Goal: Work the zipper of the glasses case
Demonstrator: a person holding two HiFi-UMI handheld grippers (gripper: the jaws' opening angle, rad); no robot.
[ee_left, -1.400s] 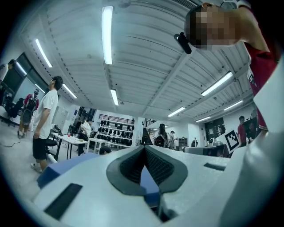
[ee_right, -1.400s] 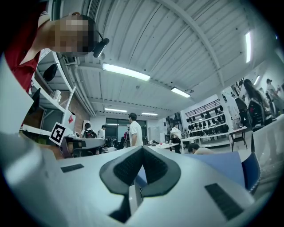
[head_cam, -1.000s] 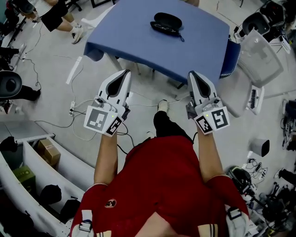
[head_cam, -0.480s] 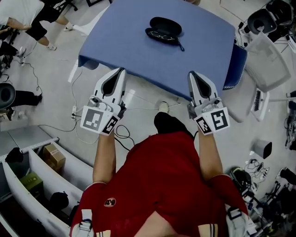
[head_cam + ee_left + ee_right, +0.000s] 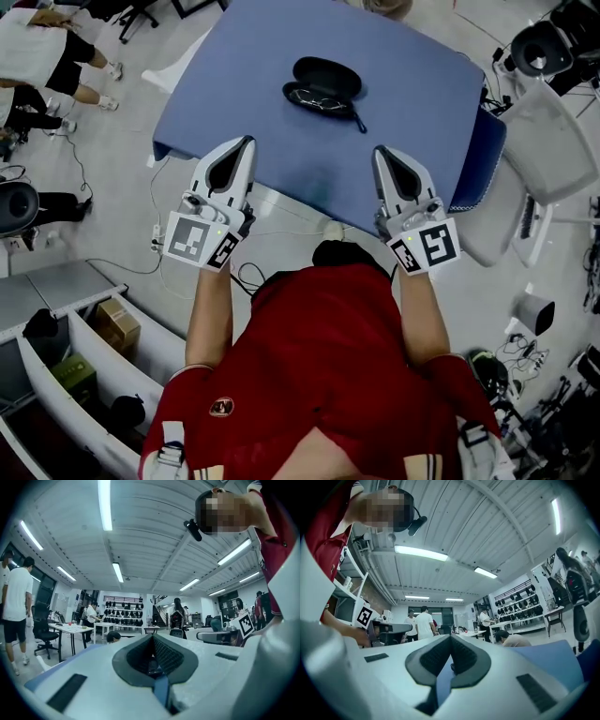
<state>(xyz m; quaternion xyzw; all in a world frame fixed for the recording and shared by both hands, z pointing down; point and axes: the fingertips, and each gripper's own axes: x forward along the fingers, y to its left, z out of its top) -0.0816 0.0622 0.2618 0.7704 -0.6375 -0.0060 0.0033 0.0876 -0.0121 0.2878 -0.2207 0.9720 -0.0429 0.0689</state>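
the left gripper and right gripper are both shut tight and empty, near the glasses case on the blue table.

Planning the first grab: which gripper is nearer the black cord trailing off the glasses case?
Right. The right gripper sits just short of the cord, slightly to its right; the left gripper is farther, off the opposite end of the glasses case.

1. I am carrying my left gripper forward, so its tip is now reaching over the near edge of the blue tabletop.
2. I am bringing my right gripper forward over the same edge.
3. The glasses case is drawing closer ahead of both.
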